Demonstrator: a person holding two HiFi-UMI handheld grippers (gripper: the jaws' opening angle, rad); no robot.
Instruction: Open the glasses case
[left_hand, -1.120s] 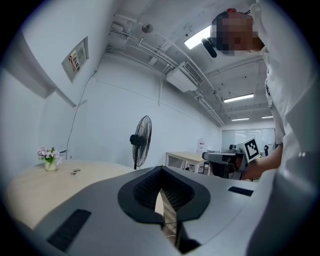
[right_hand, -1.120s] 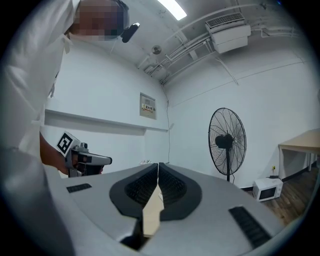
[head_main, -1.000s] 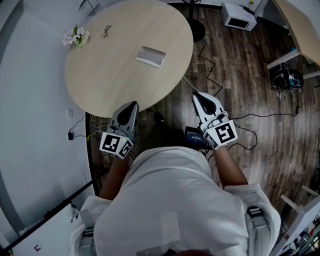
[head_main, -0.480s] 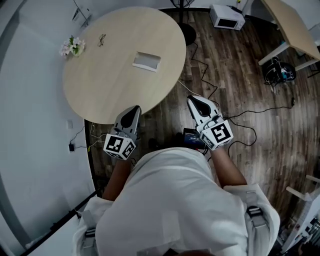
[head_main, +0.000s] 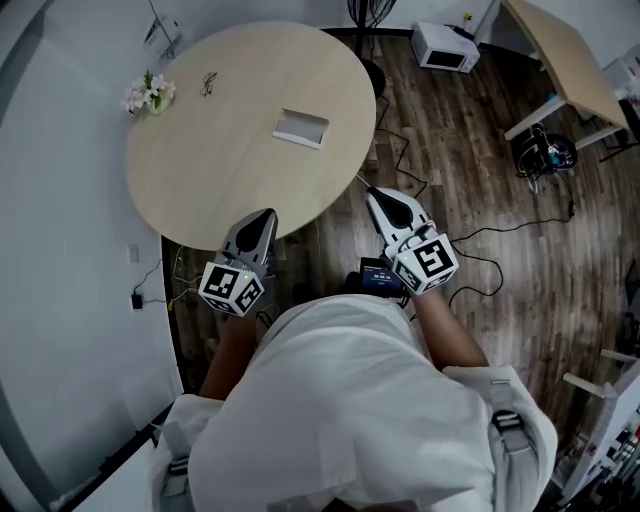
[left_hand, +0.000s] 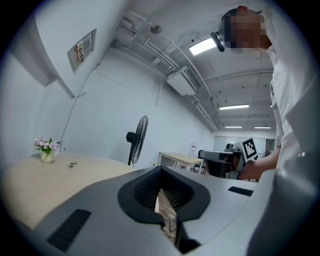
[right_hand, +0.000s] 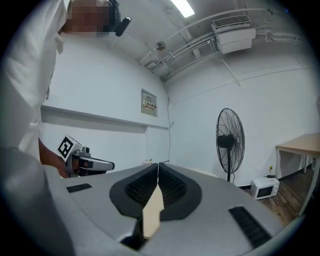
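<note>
Pale wood table (head_main: 190, 170) holds the glasses case (head_main: 301, 127) toward 3 o'clock of centre, whether its lid is up or down unclear. The left claw (head_main: 265, 216) and right claw (head_main: 379, 198) hover closed and empty near the table's 6 o'clock edge, well short of the case. If the case is shut, opening it calls for a reach and parted jaws.

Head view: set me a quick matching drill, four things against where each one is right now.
1 glasses case
2 flowers
3 microwave
4 right claw

A on the wooden floor, top of the picture
B on the round table, at its far-left rim
C on the round table, toward its right side
D held over the floor, just off the table's edge

Pairs: 1-C, 2-B, 3-A, 4-D
</note>
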